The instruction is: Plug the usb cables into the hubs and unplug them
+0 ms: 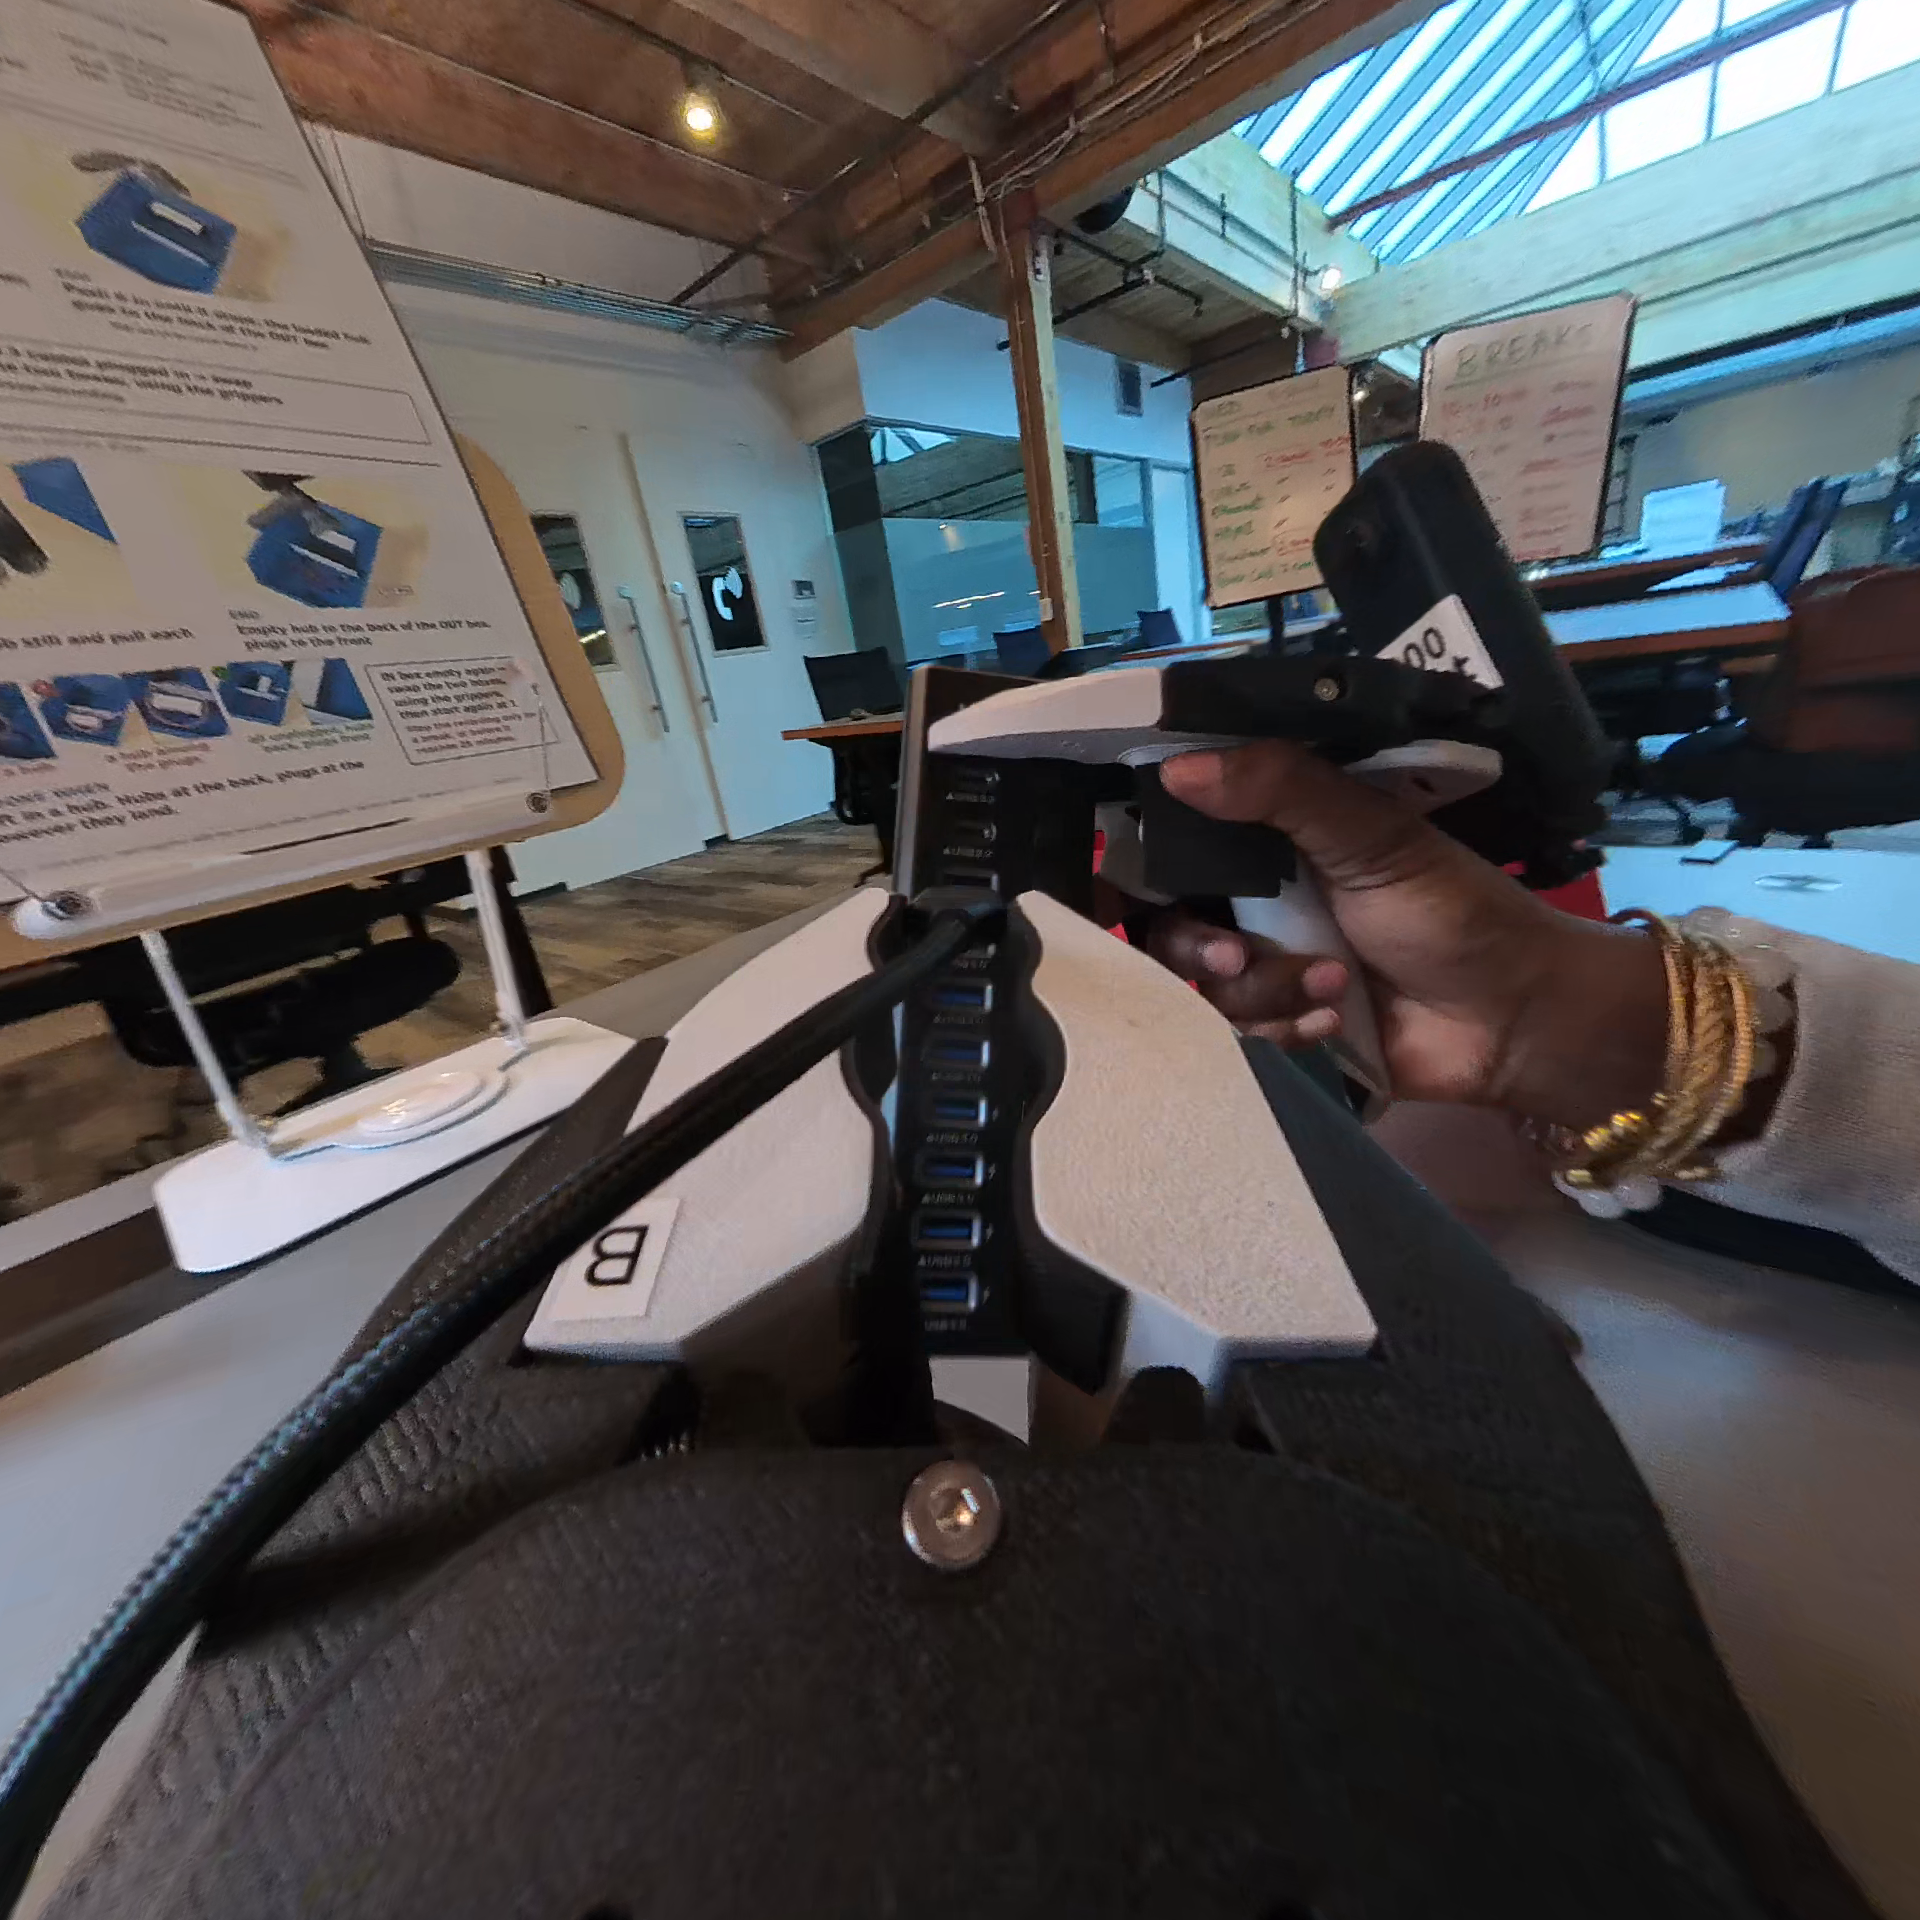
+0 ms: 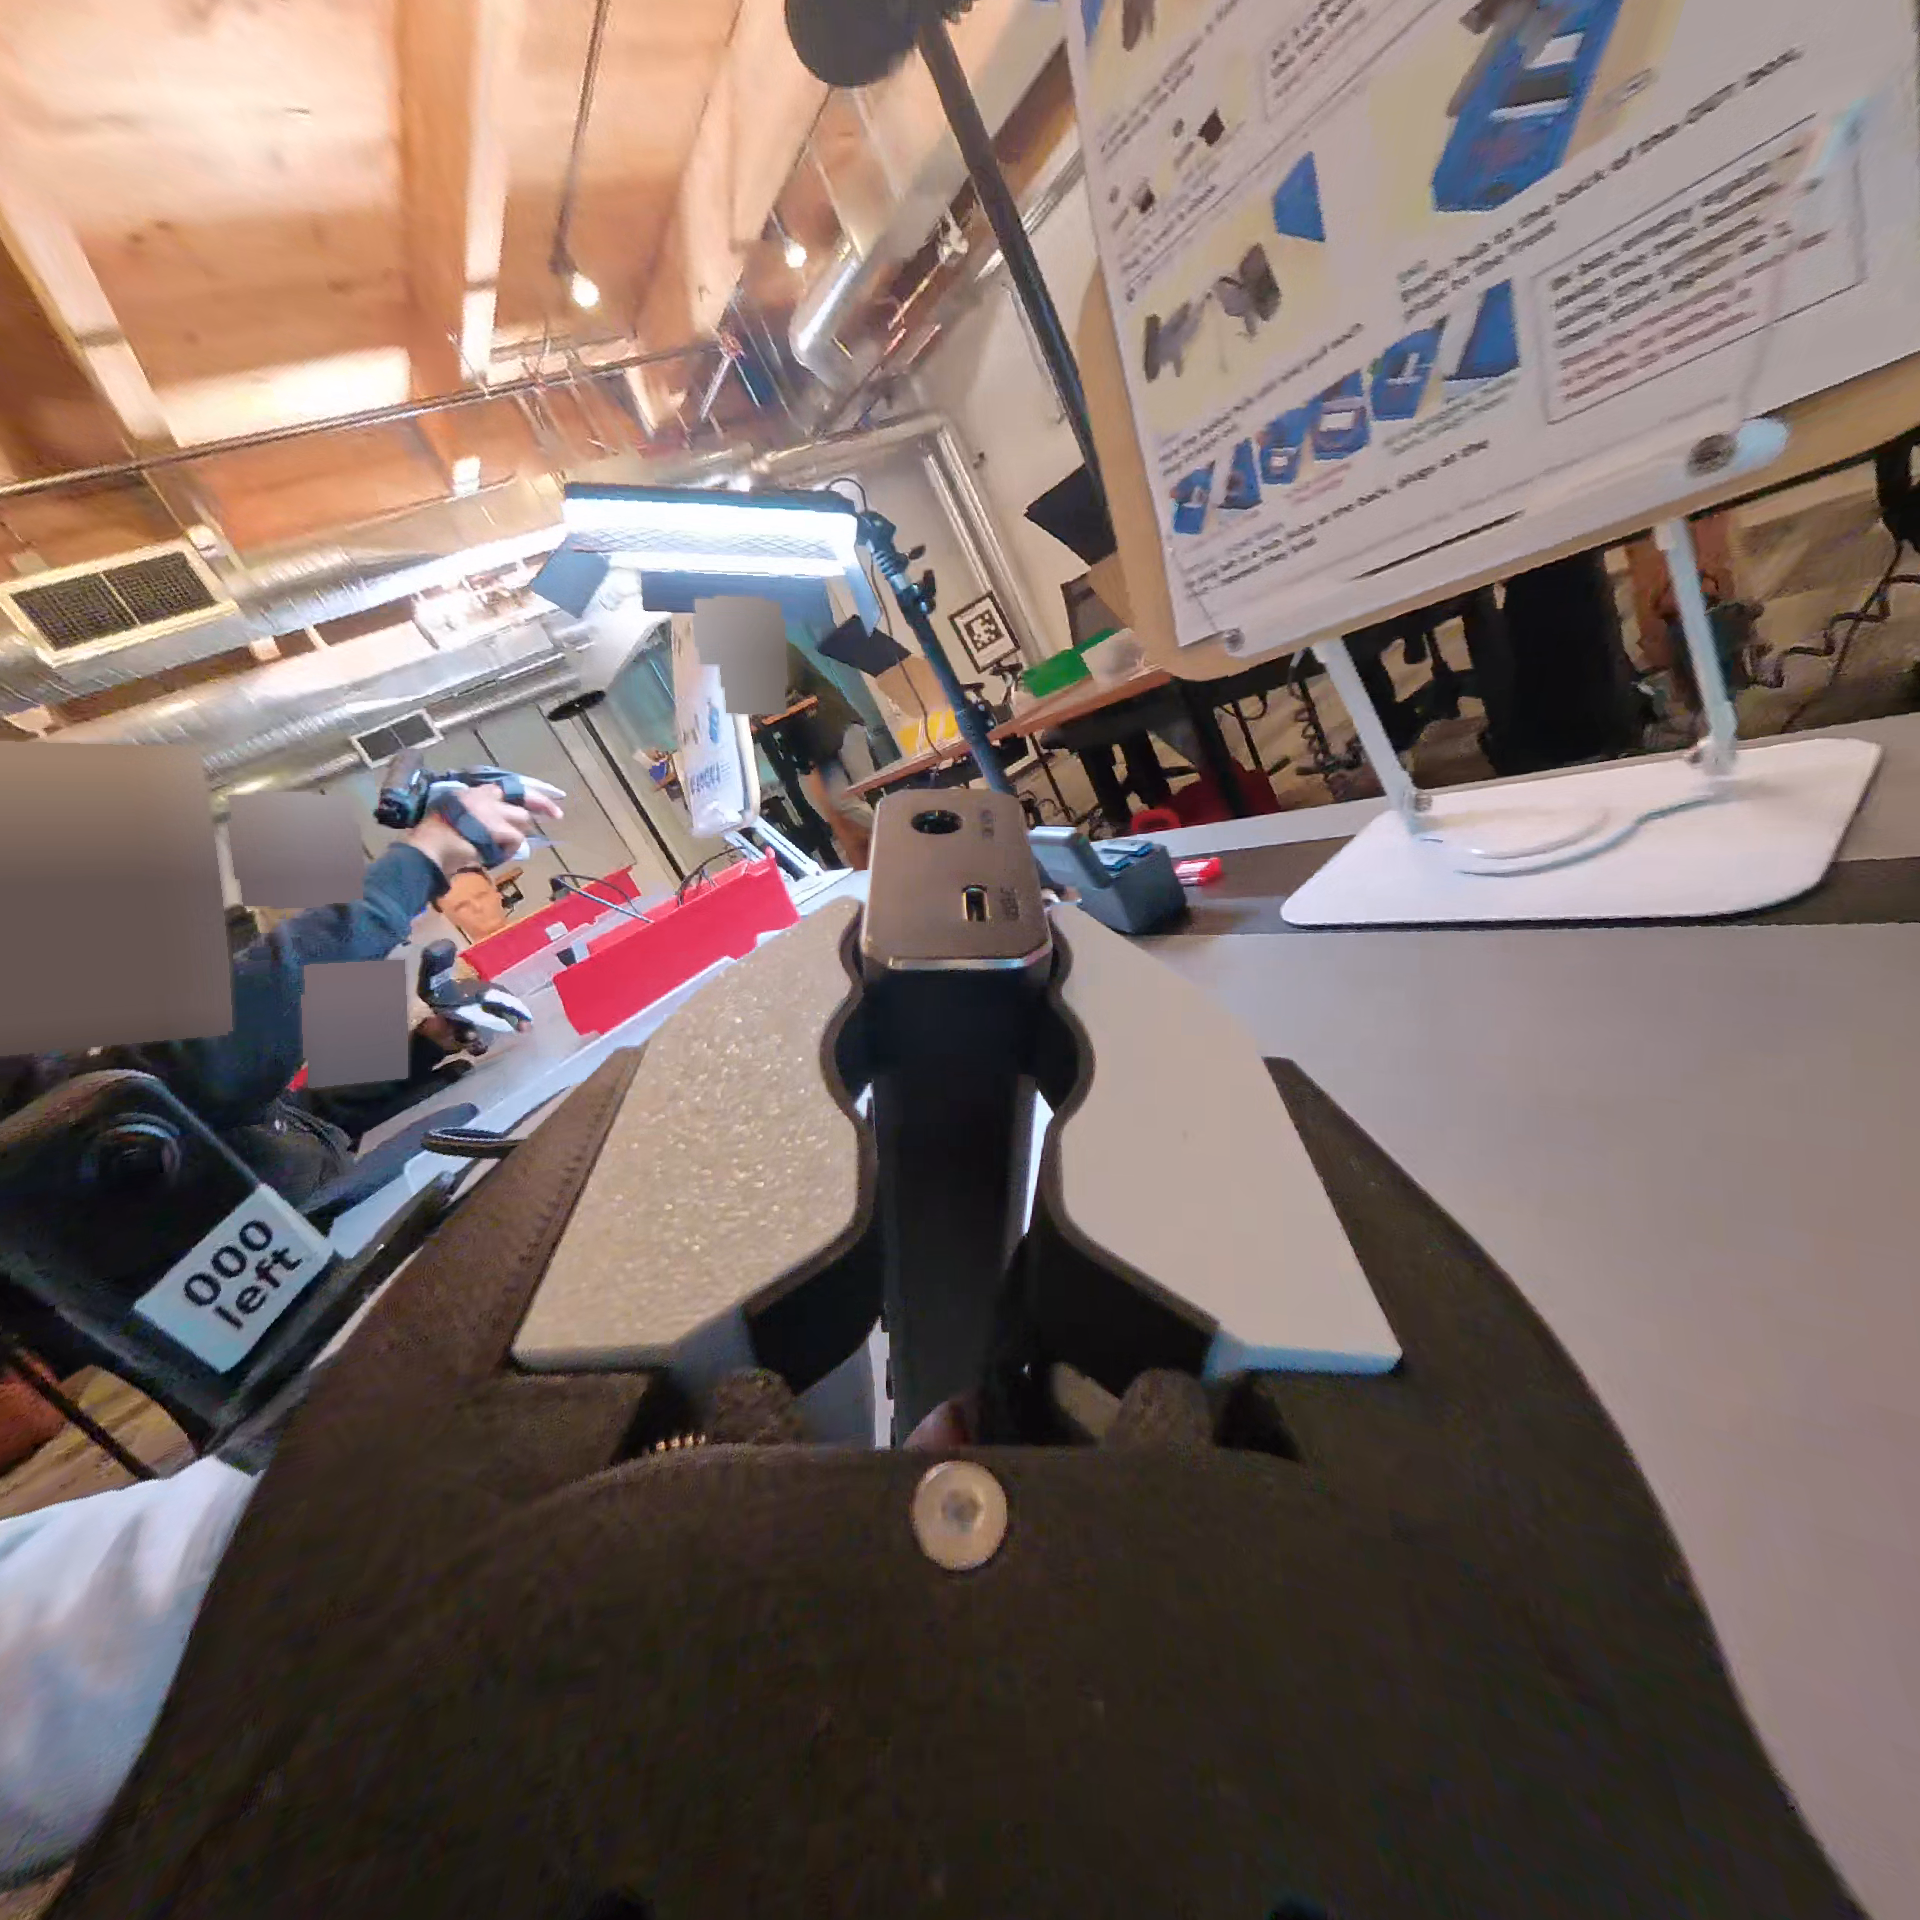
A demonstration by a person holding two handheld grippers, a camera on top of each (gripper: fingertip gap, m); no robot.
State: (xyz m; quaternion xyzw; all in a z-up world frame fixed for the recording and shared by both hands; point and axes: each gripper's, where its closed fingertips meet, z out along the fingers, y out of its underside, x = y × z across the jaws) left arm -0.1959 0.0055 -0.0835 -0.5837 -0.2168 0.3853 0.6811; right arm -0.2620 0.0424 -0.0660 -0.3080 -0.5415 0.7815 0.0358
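Black braided usb cable [image 1: 436, 1309] running up across the left gripper [image 1: 951, 925], whose jaws are closing tight on the cable's plug [image 1: 951, 914] seated in the hub [image 1: 956, 1122]; hub standing upright above the grey tabletop [image 1: 1714, 1455], blue ports facing the left wrist view; right gripper [image 2: 951, 956], jaws pinching narrow on the hub's body, a hand [image 1: 1382, 935] squeezing its handle; white-footed instruction board [image 1: 208, 468] standing behind on the tabletop
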